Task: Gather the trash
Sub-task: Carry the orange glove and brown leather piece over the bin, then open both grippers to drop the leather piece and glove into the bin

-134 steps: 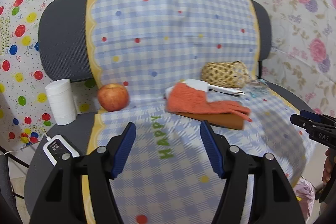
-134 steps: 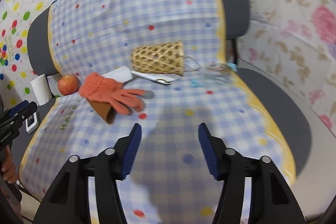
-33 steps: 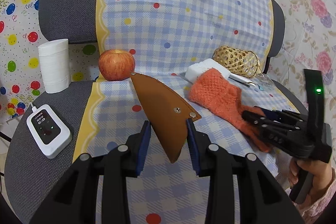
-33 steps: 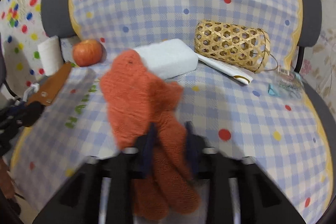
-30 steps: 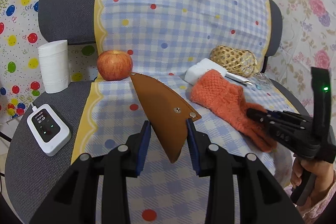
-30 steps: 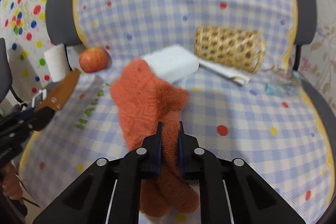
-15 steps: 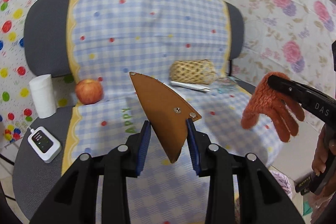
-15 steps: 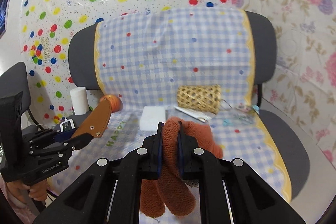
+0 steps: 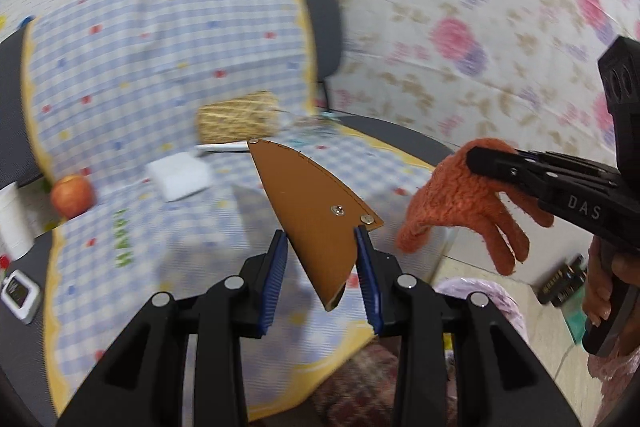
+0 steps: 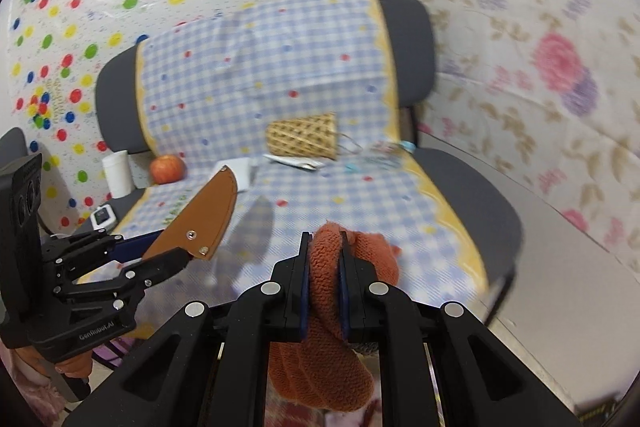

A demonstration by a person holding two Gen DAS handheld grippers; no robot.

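Nearest the left wrist camera: left claw (image 9: 320, 259) closed down on one brown leather sheath (image 9: 316, 211), blue pads pressing both faces near the wide riveted end, pointed tip aimed up and away over the seat. Nearest the right wrist camera: right claw (image 10: 323, 281) clamped tight on one orange knit glove (image 10: 326, 311), fabric bunched between the pads, the rest hanging below and bulging out to the right. Both held in the air off the front edge of the chair (image 10: 468, 195), well apart from each other (glove fingers dangling downward in the left view (image 9: 460, 203)).

Below the claws, by the floor: a pinkish bag (image 9: 480, 299), blurred, contents not readable.

Farther, on the seat under a blue checked cloth (image 10: 328, 203) with coloured dots: one white sponge-like block (image 9: 178, 175), partly hidden behind the sheath in the right view; one red apple (image 10: 167, 169) at the left edge; one woven bamboo basket (image 10: 302, 141) lying on its side near the backrest, with a flat white packet (image 10: 294, 161) just in front of it and a bit of clear wrapper with blue scraps (image 10: 380, 151) to its right. On bare grey seat left of the cloth: one white roll (image 10: 117, 173) standing upright and one small white device (image 10: 102, 217).

Farthest: balloon-print sheet and floral wall covering behind the backrest.
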